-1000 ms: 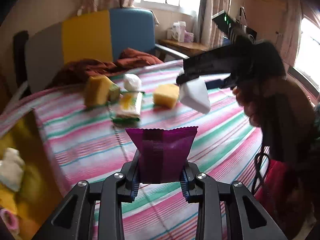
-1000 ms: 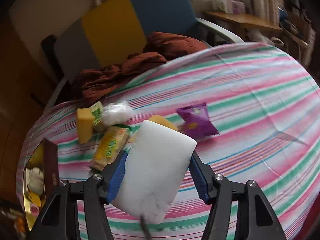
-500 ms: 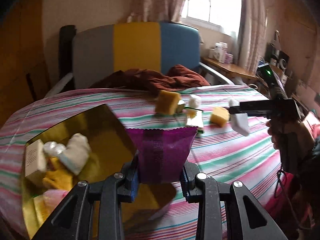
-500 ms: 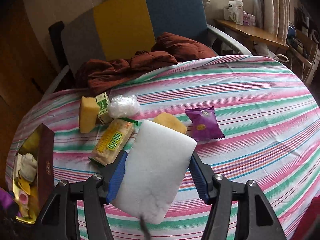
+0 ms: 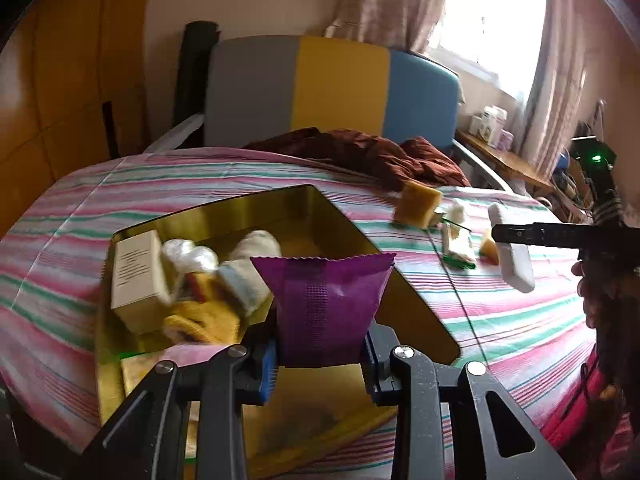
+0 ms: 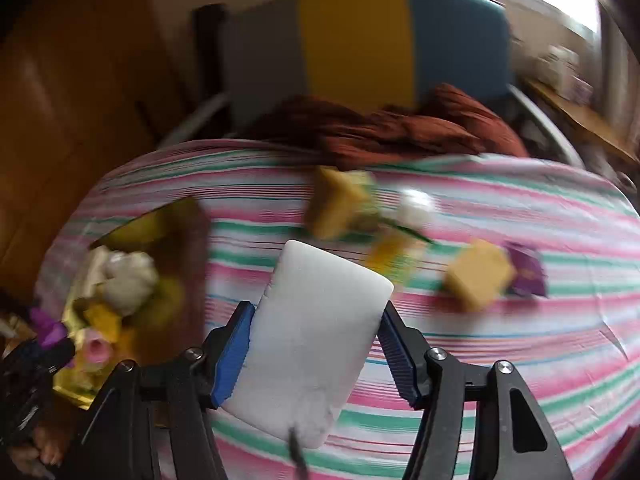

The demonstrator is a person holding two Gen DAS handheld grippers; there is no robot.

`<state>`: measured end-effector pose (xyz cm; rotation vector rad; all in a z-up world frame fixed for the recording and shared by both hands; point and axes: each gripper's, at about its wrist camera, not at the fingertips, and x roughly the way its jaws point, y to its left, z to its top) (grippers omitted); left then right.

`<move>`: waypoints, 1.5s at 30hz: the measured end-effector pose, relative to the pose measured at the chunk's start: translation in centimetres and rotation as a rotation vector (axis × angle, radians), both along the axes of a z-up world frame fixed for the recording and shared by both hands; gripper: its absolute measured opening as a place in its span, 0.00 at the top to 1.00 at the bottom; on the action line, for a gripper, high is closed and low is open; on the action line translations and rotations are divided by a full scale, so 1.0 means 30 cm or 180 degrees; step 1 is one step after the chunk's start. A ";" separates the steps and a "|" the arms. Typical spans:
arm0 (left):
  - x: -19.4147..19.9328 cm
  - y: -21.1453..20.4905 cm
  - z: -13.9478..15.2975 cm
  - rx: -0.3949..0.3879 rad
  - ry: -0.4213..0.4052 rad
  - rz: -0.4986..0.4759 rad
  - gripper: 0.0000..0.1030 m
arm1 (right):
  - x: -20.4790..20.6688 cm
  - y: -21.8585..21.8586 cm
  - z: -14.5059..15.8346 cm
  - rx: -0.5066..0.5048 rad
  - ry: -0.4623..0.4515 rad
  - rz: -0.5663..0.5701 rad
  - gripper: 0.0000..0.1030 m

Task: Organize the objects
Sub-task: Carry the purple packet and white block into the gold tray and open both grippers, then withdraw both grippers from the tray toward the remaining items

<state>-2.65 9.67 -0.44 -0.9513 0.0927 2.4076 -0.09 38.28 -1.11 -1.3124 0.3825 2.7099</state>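
Note:
My left gripper [image 5: 320,354] is shut on a purple snack packet [image 5: 326,304] and holds it over the near end of a gold-lined box [image 5: 344,216] that holds a cream carton, socks and other small items. My right gripper [image 6: 316,344] is shut on a white sponge block [image 6: 316,332], held above the striped table; it shows at the right of the left wrist view [image 5: 514,256]. The box [image 6: 120,236] lies at the left of the right wrist view, which is blurred.
On the striped tablecloth [image 5: 500,320] lie a yellow sponge [image 5: 416,204], a white wad [image 5: 456,212], a yellow biscuit pack [image 6: 392,252], another yellow sponge [image 6: 478,278] and a second purple packet [image 6: 528,272]. A brown cloth [image 5: 368,152] and a chair [image 5: 340,84] stand behind.
My left gripper has swung left with the purple packet until it is over the box. My right gripper has moved left with the white sponge, toward the box.

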 end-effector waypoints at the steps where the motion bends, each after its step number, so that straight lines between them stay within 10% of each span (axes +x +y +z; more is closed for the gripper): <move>1: -0.009 -0.029 -0.002 0.0009 -0.0010 0.0058 0.67 | -0.015 -0.044 0.013 -0.0011 0.0027 0.0107 0.39; 13: -0.170 -0.198 -0.016 0.0183 -0.0262 0.0533 0.65 | -0.319 -0.407 0.045 0.0075 0.0042 0.0716 0.26; 17: -0.204 -0.223 -0.009 0.0314 -0.0293 0.0652 0.33 | -0.377 -0.441 0.048 0.0154 0.0097 0.0651 0.16; 45: -0.035 -0.212 0.004 -0.0152 0.0104 0.0718 0.20 | -0.082 -0.491 -0.028 0.0401 0.0259 0.0516 0.11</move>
